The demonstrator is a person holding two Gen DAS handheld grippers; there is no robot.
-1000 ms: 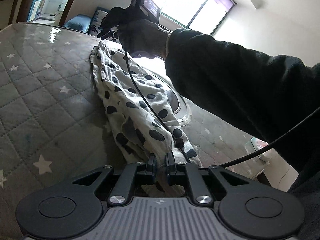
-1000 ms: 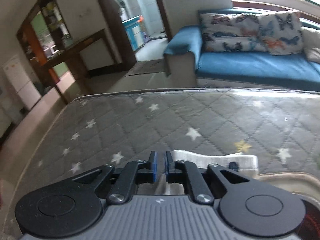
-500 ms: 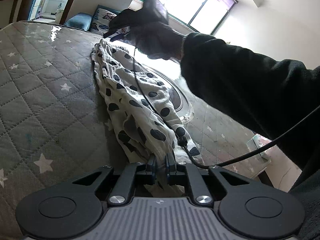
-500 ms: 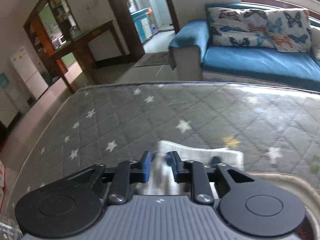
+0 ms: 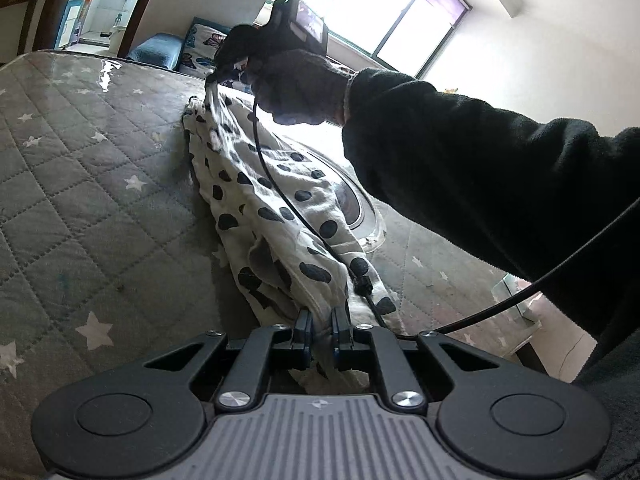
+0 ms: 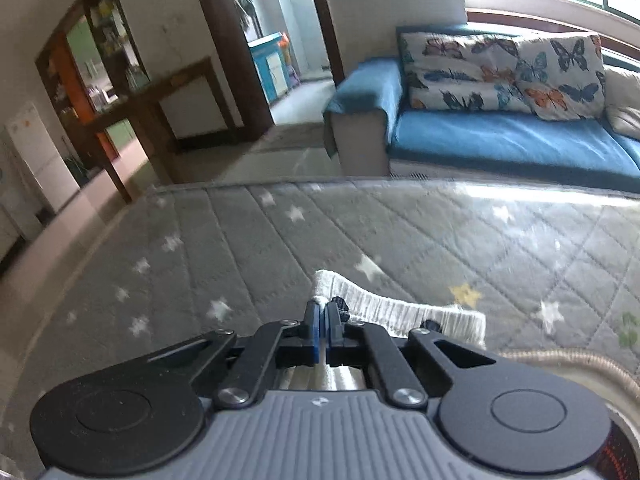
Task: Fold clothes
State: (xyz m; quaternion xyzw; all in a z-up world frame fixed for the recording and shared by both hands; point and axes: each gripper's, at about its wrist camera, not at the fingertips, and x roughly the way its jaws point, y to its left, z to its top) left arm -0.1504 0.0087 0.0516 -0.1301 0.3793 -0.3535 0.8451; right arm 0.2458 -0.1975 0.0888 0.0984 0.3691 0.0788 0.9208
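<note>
A white garment with black polka dots [image 5: 276, 216] lies stretched along the grey star-quilted mattress [image 5: 80, 184]. My left gripper [image 5: 321, 316] is shut on its near end. My right gripper [image 5: 218, 74] shows in the left wrist view at the garment's far end, lifting that end off the mattress. In the right wrist view my right gripper [image 6: 322, 312] is shut on the garment's white ribbed edge [image 6: 400, 312], which trails to the right.
The mattress [image 6: 240, 248] ends at a far edge with floor beyond. A blue sofa [image 6: 500, 140] with butterfly pillows stands behind it. A black cable [image 5: 288, 204] runs over the garment. A dark-sleeved arm [image 5: 500, 184] crosses the right side.
The right gripper opened briefly, then closed on the garment's ribbed edge and lifted the far end. The left gripper kept its hold on the near end.
</note>
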